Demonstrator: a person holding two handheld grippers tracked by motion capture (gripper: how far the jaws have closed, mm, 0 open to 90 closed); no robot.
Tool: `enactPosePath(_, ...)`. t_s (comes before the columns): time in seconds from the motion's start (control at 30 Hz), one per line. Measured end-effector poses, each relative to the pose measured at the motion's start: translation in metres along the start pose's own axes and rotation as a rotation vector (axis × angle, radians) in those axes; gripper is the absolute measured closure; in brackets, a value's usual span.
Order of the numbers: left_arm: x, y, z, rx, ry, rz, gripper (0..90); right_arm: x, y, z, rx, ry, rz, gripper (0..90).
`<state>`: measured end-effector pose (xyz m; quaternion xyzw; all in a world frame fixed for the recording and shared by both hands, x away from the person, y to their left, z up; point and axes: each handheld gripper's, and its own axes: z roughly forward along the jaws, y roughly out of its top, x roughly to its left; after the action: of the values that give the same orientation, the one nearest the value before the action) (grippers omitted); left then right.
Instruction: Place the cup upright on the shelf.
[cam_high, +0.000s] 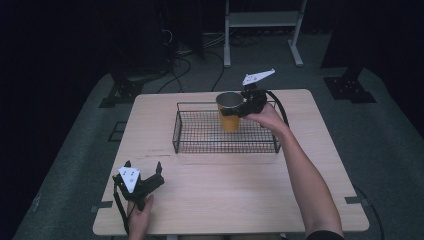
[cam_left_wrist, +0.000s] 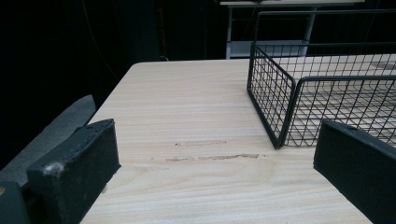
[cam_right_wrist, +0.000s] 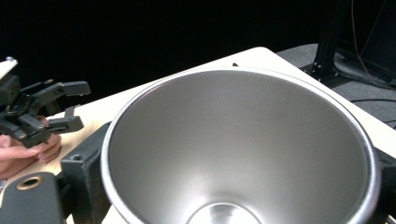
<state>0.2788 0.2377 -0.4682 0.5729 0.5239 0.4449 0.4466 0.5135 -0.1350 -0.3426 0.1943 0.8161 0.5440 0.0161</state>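
A yellow cup (cam_high: 229, 111) with a silver inside (cam_right_wrist: 243, 149) hangs upright over the back of the black wire basket (cam_high: 200, 146). My right gripper (cam_high: 239, 107) is shut on the cup near its rim, jaws on either side. My left gripper (cam_high: 144, 172) rests open near the table's front left corner, nothing between its jaws. In the left gripper view the basket's (cam_left_wrist: 275, 93) near corner stands ahead and to the right. The left gripper (cam_right_wrist: 70, 105) also shows far off in the right gripper view.
The light wooden table (cam_high: 225, 200) has a scuffed patch (cam_left_wrist: 210, 156) just ahead of the left gripper. A white metal frame (cam_high: 262, 30) and cables lie on the floor behind the table.
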Motion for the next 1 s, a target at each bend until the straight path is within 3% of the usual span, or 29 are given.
enactPosePath(0.5, 0.001, 0.000, 0.000, -0.001, 0.000, -0.010, 0.0, -0.018, -0.018, 0.013, 0.031, 0.016, 0.051, 9.5)
enactPosePath(1.0, 0.001, 0.000, 0.000, 0.001, 0.000, -0.011, 0.0, -0.028, -0.038, 0.020, 0.041, -0.016, 0.085, 9.4)
